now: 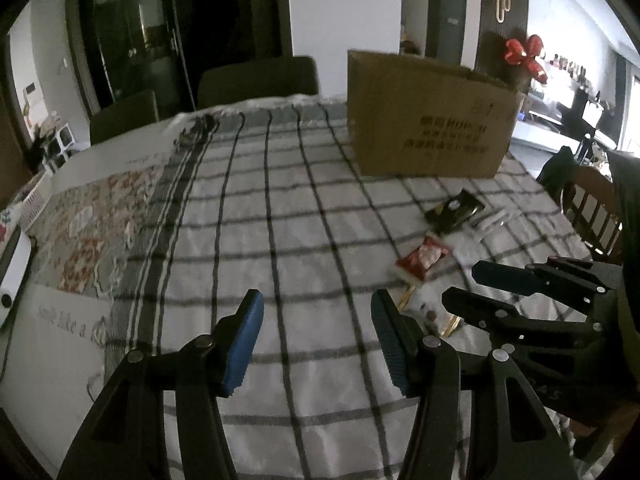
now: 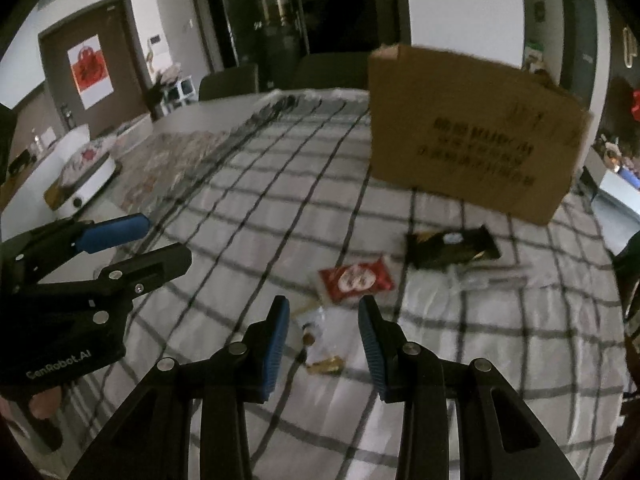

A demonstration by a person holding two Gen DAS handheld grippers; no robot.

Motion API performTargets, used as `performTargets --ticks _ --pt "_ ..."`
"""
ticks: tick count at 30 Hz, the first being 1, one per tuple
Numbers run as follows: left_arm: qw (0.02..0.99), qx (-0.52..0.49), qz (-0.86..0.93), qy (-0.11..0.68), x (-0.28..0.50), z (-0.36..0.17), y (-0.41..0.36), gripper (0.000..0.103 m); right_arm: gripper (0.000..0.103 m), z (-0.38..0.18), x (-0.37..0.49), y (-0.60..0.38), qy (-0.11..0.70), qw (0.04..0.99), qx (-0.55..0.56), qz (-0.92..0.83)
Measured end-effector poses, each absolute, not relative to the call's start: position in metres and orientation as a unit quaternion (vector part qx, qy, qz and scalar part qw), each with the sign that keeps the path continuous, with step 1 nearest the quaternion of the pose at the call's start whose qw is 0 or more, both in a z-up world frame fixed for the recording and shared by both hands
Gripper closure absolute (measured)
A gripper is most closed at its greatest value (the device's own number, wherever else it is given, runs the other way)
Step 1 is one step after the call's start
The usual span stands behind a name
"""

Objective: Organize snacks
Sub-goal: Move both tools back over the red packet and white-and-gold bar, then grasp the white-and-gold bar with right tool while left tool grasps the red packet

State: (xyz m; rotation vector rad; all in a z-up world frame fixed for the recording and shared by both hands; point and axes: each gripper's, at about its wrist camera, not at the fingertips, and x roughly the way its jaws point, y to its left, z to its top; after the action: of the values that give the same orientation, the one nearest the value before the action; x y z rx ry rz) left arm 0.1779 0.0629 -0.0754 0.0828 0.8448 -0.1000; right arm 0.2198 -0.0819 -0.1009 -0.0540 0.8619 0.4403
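Note:
A red snack packet (image 2: 356,279) lies on the checked tablecloth, also in the left wrist view (image 1: 423,258). A black and gold packet (image 2: 452,245) lies beyond it, right (image 1: 454,211). A clear packet with gold ends (image 2: 320,340) lies between my right gripper's (image 2: 323,316) open fingers, below them (image 1: 430,314). A clear wrapper (image 2: 488,278) lies right of the red packet. My left gripper (image 1: 316,312) is open and empty over bare cloth, left of the snacks. A brown cardboard box (image 2: 472,148) stands behind the snacks (image 1: 428,120).
The checked tablecloth (image 1: 280,220) covers a table. A floral mat (image 1: 96,224) lies on its left side. A white appliance (image 2: 86,184) sits at the far left. Dark chairs (image 1: 256,80) stand at the far edge. A wooden chair (image 1: 592,208) stands on the right.

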Motion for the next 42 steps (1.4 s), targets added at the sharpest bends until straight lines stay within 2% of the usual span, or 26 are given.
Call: performTargets --ticks 8,23,30,42 --pt "0.898 0.023 -0.048 0.436 0.185 -0.098 0.068 0.048 0.066 -0.125 0.227 -0.071 0.446 0.865 -0.041 0.225" --pt "0.889 0.012 -0.053 0.455 0.193 -0.113 0.067 0.048 0.069 -0.144 0.235 -0.062 0.457 0.859 -0.062 0.222" --pt "0.888 0.013 -0.057 0.456 0.194 -0.113 0.065 0.048 0.08 -0.142 0.23 -0.065 0.45 0.864 -0.054 0.22" --pt "0.892 0.023 -0.117 0.435 0.198 -0.104 0.042 0.048 0.081 -0.108 0.211 -0.101 0.403 0.9 0.004 0.165"
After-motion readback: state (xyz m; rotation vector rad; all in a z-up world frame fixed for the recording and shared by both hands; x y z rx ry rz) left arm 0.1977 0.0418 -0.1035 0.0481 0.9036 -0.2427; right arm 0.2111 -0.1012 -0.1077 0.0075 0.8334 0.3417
